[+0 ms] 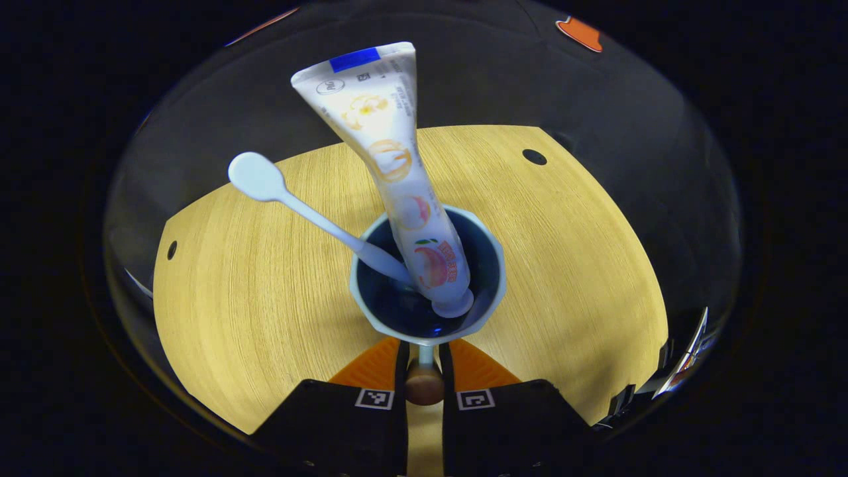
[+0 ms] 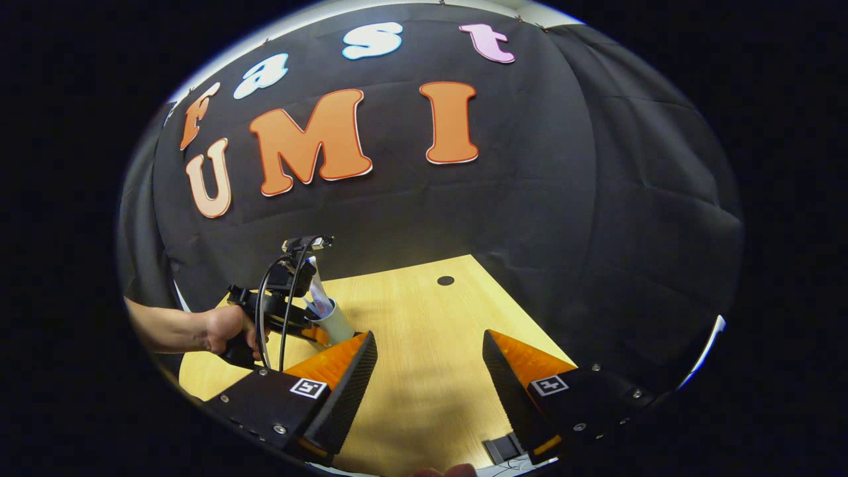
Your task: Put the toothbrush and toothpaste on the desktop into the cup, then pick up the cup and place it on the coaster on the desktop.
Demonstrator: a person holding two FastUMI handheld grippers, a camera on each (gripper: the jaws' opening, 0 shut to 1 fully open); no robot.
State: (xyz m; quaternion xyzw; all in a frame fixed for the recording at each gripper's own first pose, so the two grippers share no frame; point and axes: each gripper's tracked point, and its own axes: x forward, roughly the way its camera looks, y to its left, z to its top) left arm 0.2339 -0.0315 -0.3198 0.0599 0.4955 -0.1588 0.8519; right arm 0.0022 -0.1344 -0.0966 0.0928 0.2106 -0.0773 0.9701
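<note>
In cup [image 1: 490, 291]: toothpaste [image 1: 397, 179], toothbrush [image 1: 298, 205] | left tongs [image 1: 424, 371] clamp its rim | right tongs [image 2: 430, 371] apart

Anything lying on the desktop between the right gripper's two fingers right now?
No. In the right gripper view, the right gripper stands open over bare wooden desktop. The cup, with the toothpaste in it, is off to one side in the left gripper.

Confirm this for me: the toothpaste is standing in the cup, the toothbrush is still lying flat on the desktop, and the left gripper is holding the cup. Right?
Not quite. The toothbrush is not flat on the desktop; in the left gripper view it leans inside the cup beside the toothpaste. The rest holds: the toothpaste stands in the cup, and the left gripper is closed on the cup's near rim.
</note>
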